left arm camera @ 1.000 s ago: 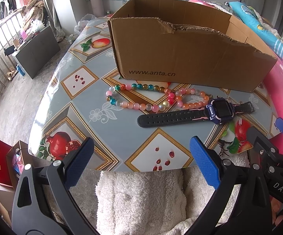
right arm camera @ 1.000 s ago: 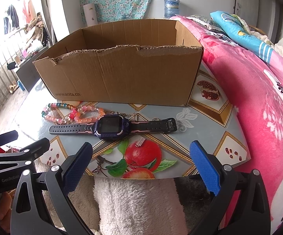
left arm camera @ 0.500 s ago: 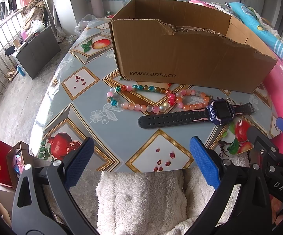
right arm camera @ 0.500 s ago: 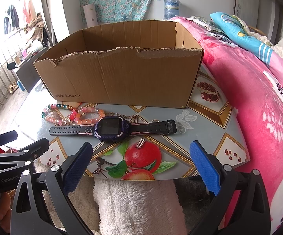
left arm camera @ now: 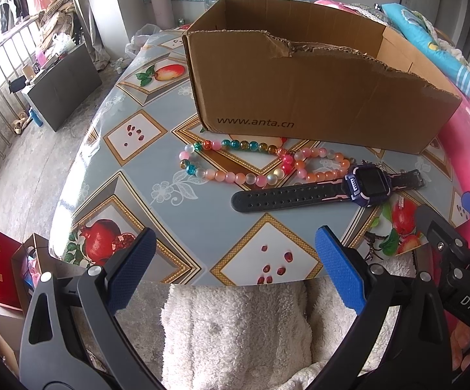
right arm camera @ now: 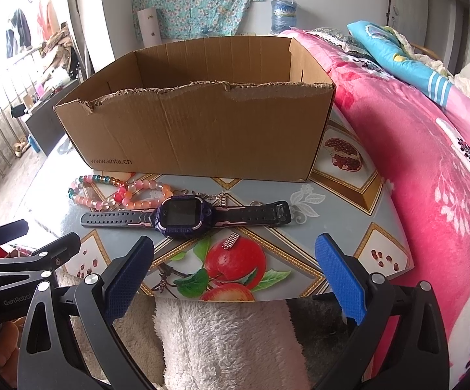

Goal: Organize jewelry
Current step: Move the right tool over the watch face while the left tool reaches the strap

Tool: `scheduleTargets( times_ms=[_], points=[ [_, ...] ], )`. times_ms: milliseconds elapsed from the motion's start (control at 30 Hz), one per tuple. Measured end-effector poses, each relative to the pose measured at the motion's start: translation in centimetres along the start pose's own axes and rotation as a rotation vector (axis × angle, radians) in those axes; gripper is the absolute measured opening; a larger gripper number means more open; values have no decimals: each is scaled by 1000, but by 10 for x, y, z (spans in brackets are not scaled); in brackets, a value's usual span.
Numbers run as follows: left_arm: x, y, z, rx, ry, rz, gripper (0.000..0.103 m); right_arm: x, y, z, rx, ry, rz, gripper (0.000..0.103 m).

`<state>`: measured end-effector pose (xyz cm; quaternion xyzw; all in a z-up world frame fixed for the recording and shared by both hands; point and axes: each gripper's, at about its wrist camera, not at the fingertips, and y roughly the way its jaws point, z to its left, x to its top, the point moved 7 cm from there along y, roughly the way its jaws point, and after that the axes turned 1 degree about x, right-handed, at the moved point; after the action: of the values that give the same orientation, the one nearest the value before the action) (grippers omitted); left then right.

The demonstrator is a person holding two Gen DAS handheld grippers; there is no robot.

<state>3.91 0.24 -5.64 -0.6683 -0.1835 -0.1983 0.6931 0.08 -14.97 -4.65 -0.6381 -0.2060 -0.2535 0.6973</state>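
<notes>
An open cardboard box stands at the back of the fruit-patterned table. In front of it lie a multicoloured bead bracelet, a pink-orange bead bracelet and a purple watch with a black strap. A small silver charm rests on the apple print. My left gripper and my right gripper hang open at the table's near edge, both holding nothing.
A pink floral blanket borders the table on the right. White fleece-clad legs sit under the near edge. On the floor to the left stand a dark low cabinet and red bags.
Both views have shifted slightly toward the table, so the box and jewelry look a little nearer. Nothing on the table has moved.
</notes>
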Motion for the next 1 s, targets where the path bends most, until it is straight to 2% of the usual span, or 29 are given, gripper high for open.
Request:
scheduleTargets(
  times_ms=[200, 300, 433, 567, 667, 800, 1000],
  points=[
    [0, 2, 16, 26, -5, -25, 95, 2, -1, -3, 0, 4, -14, 97],
    [0, 4, 25, 6, -9, -41, 94, 2, -1, -2, 18, 2, -26, 97],
    [2, 4, 34, -87, -17, -97, 94, 3, 0, 1, 60, -8, -41, 91],
    [8, -7, 31, -265, -24, -203, 95, 6, 4, 8, 118, -20, -45, 82],
    [12, -2, 29, -306, -31, -177, 95, 9, 10, 17, 160, -42, -42, 75],
    [10, 11, 19, -315, -15, -144, 95, 12, 20, 29, 215, -68, -29, 67],
    [14, 29, 9, -394, -33, -109, 94, 15, 39, 37, 270, -80, 4, 51]
  ],
)
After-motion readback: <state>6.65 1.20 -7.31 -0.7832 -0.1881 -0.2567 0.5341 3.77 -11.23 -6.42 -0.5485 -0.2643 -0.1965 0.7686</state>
